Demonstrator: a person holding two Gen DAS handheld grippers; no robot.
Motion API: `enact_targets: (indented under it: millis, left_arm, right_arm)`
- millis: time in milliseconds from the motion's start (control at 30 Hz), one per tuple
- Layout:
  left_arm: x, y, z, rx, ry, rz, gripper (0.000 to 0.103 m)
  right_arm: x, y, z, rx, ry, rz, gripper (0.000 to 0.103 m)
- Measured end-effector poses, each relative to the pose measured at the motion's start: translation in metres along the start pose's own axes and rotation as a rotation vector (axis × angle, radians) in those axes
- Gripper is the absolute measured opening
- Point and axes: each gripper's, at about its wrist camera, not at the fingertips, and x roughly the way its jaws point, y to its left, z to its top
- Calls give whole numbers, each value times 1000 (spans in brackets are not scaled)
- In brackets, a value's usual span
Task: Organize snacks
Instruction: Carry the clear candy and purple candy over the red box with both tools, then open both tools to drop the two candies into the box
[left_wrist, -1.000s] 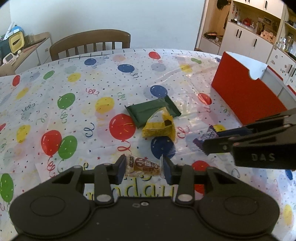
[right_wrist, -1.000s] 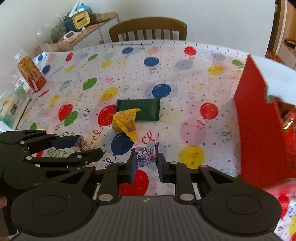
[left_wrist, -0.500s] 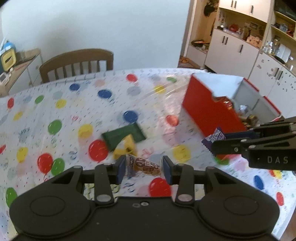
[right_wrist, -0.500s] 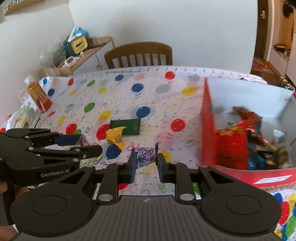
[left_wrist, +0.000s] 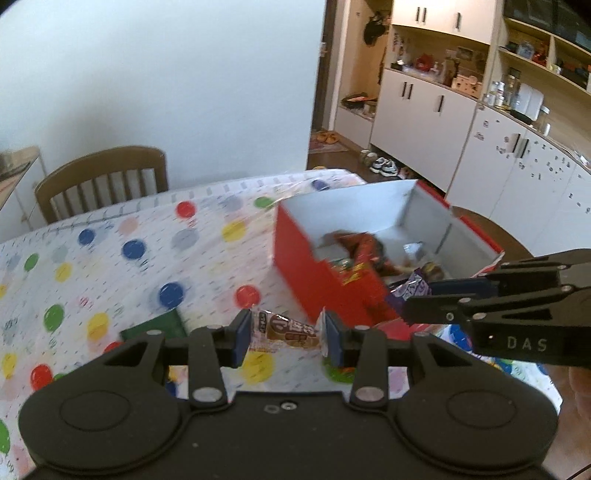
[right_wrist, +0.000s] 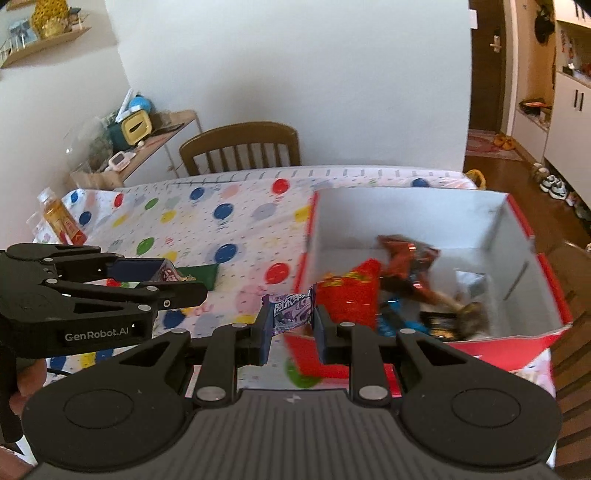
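The left gripper (left_wrist: 284, 336) has its fingers clamped on a small brown snack bar (left_wrist: 287, 328), held by its two ends and lifted above the desk (left_wrist: 207, 258). The right gripper (right_wrist: 290, 326) has its fingers clamped on a small purple candy packet (right_wrist: 291, 310), also in the air, close to the near corner of the red box (right_wrist: 532, 236).

Both packets look very light and soft, with thin foil wrappers that are probably slippery and crumple easily. I think the bar is a little stiff inside, so holding it across its length is good; the purple packet is better taken by its middle, because the crimped ends can slide out.

The red box stands open on the desk, white inside, and already contains several snacks, among them a red bag (right_wrist: 351, 295). A green packet (left_wrist: 157, 326) lies flat on the desk, partly hidden behind the left gripper.

The desk is covered with a shiny plastic cloth with coloured balloons, which seems smooth. A wooden chair (right_wrist: 240, 147) stands at the far side, and white cabinets (left_wrist: 424, 107) with shelves are on the right of the room
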Motion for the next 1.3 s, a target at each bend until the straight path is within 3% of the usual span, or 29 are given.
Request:
enact_targets:
  millis: [333,733,1300]
  left_arm:
    - [23,-56,19,22,-2,-2,39]
    - [72,-117,39,74,33,25,39]
    - [158,-142,65,24,181,53,39]
  right_arm:
    - [-13,-65,0,10,-8,-32,23]
    - [3,-140,1,4,44,-66,23]
    - [59,-174,6,-3,156,-56,23]
